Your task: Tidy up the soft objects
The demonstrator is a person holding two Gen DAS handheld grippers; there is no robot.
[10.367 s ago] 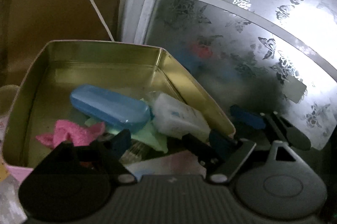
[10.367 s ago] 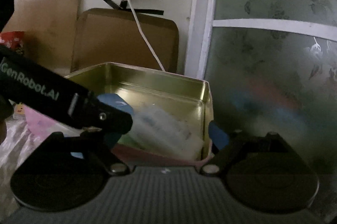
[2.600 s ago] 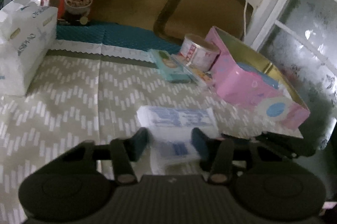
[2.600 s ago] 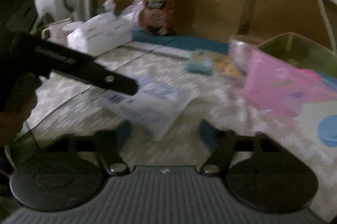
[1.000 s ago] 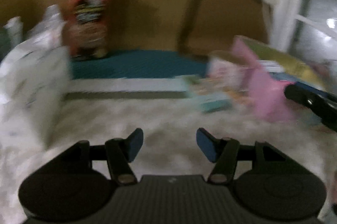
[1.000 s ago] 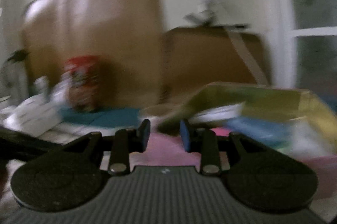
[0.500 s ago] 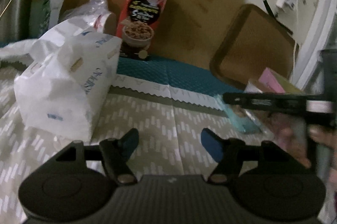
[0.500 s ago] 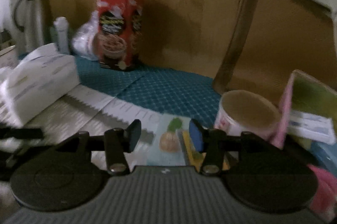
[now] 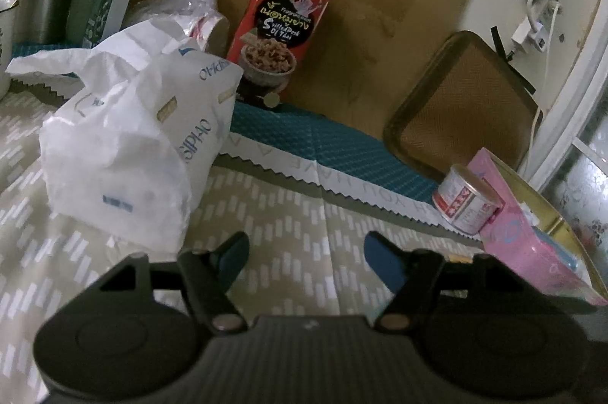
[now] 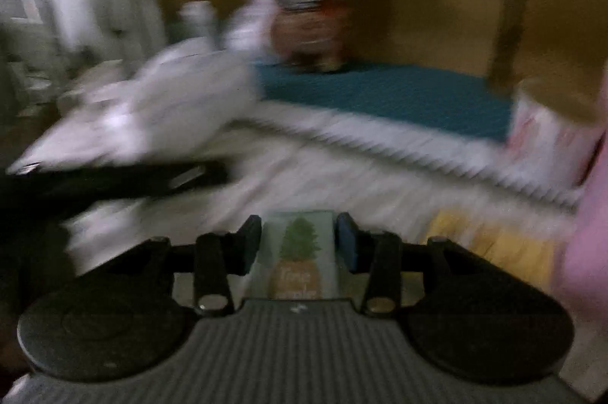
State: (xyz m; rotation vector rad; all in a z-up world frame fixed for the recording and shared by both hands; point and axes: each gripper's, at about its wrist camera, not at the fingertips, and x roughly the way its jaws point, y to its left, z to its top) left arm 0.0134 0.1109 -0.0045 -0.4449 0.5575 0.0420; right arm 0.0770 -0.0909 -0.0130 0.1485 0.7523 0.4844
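Note:
My left gripper (image 9: 304,258) is open and empty, low over the patterned tablecloth (image 9: 288,214). A crumpled white tissue pack (image 9: 144,142) lies to its front left. The pink tin box (image 9: 532,237) with a gold inside stands at the right edge. In the blurred right wrist view, my right gripper (image 10: 299,242) has its jaws on either side of a pale green packet with a pineapple print (image 10: 298,259). The pads touch the packet's sides. The pink box (image 10: 589,233) shows at the right.
A red noodle box (image 9: 279,35) stands at the back on a teal mat (image 9: 323,138). A small can (image 9: 465,201) sits against the pink box. A brown tray (image 9: 463,108) leans on the wall. A yellow packet (image 10: 494,248) lies right of the pineapple packet. The left gripper's arm (image 10: 106,180) crosses the left side.
My right gripper has dropped toward the table and narrowed around the pineapple packet. My left gripper has shifted slightly and stays open; the right gripper has left its view.

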